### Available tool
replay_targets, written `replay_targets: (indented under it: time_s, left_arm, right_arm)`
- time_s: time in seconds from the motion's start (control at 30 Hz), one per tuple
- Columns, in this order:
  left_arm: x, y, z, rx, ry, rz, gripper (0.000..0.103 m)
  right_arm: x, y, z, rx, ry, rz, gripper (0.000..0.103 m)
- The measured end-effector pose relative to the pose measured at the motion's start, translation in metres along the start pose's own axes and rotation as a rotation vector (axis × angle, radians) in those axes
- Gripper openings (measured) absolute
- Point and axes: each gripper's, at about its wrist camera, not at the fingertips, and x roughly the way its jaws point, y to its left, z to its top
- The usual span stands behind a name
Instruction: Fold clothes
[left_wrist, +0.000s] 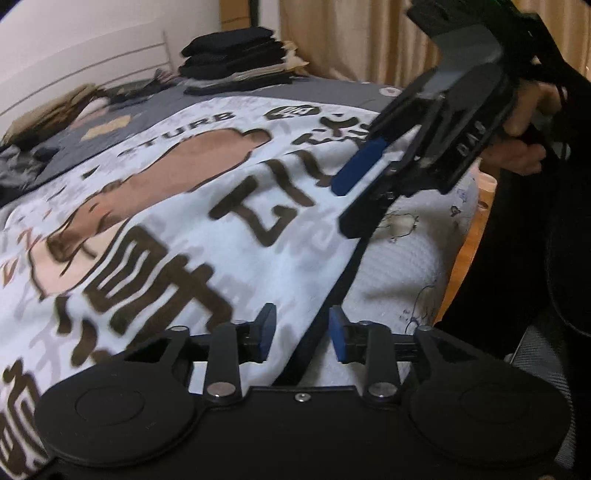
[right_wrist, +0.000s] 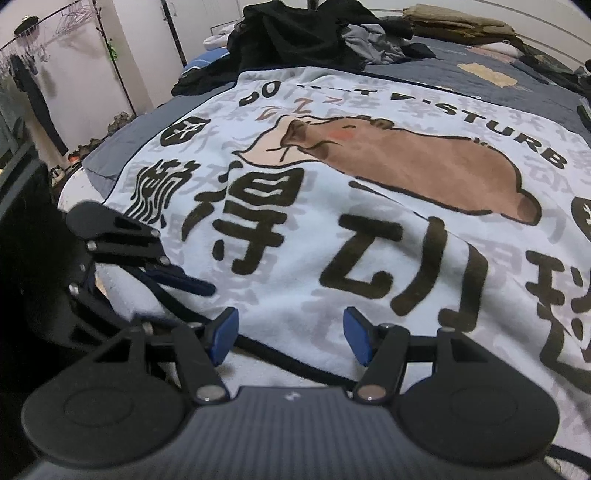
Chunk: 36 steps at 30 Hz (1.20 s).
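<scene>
I have both grippers' jaws apart over the near hem of the capybara blanket (right_wrist: 369, 229), spread flat on the bed (right_wrist: 424, 68): left gripper (left_wrist: 301, 334), right gripper (right_wrist: 290, 332). Next I'd pinch that edge for the first fold.

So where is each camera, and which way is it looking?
Left wrist: sits on the left gripper, looks across the blanket at a folded stack; shows its open jaws, the right gripper and a hand.
Right wrist: sits on the right gripper, looks across the blanket at a clothes pile; shows both grippers.
Shared: blanket, both grippers.
</scene>
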Motion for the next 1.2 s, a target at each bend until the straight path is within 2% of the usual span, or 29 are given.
replay_targets:
  time_s: [0.1, 0.27, 0.33, 0.4, 0.47, 0.6, 0.7, 0.83, 0.87, 0.9, 0.97, 1.2]
  left_arm:
    - [0.014, -0.009, 0.0, 0.037, 0.016, -0.008, 0.039]
    - [0.032, -0.013, -0.002, 0.07, 0.038, 0.024, 0.038]
    - [0.034, -0.01, -0.002, 0.058, 0.039, 0.028, 0.026]
    - [0.032, -0.007, -0.002, 0.046, 0.046, -0.016, 0.006]
    - [0.026, -0.007, -0.002, 0.05, 0.063, -0.075, 0.0]
    - [0.014, -0.012, -0.004, 0.078, 0.104, -0.169, 0.0]
    - [0.009, -0.014, -0.008, 0.088, 0.104, -0.123, 0.0]
    - [0.008, -0.014, -0.003, 0.117, 0.012, 0.0, 0.008]
    - [0.009, -0.014, -0.001, 0.113, 0.001, -0.001, 0.019]
    - [0.01, -0.013, 0.001, 0.108, -0.008, -0.006, 0.034]
    - [0.014, -0.017, 0.001, 0.125, -0.014, 0.001, 0.051]
    - [0.03, -0.027, 0.008, 0.158, -0.022, 0.0, 0.05]
  right_arm:
    - [-0.004, -0.005, -0.001, 0.028, -0.012, -0.007, 0.062]
    - [-0.007, -0.012, -0.007, 0.053, -0.014, -0.03, 0.062]
    - [-0.007, -0.014, -0.008, 0.059, -0.013, -0.033, 0.062]
    - [-0.007, -0.015, -0.008, 0.061, -0.013, -0.035, 0.062]
    - [-0.007, -0.015, -0.008, 0.06, -0.016, -0.032, 0.062]
    - [-0.009, -0.015, -0.009, 0.056, -0.02, -0.027, 0.062]
    - [-0.009, -0.014, -0.009, 0.05, -0.017, -0.03, 0.062]
    - [-0.009, -0.014, -0.008, 0.053, -0.021, -0.03, 0.062]
    - [-0.009, -0.014, -0.008, 0.053, -0.023, -0.029, 0.062]
    - [-0.01, -0.015, -0.008, 0.051, -0.023, -0.031, 0.062]
    - [-0.009, -0.016, -0.01, 0.055, -0.017, -0.036, 0.062]
    - [-0.014, -0.029, -0.019, 0.1, -0.02, -0.058, 0.062]
